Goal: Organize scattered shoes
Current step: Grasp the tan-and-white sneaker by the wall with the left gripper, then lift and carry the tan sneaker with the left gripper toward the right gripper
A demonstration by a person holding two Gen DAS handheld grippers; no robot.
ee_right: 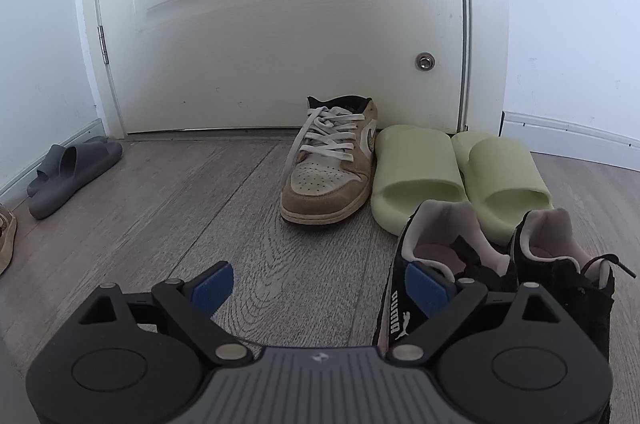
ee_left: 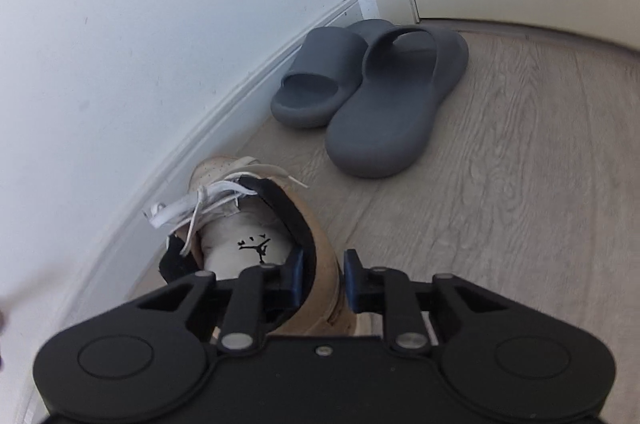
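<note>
My left gripper is shut on the collar of a tan and white sneaker, one finger inside the shoe and one outside. The sneaker's toe points at the baseboard. Ahead of it a pair of grey slides lies side by side along the wall. In the right wrist view my right gripper hangs open over bare floor. Its right finger is beside a black Puma shoe, whose mate stands to the right. The matching tan sneaker stands by the door next to a pair of green slides.
A white door closes off the far side, with a doorstop low on it. White walls and a baseboard border the wood-look floor. The grey slides rest at the left wall.
</note>
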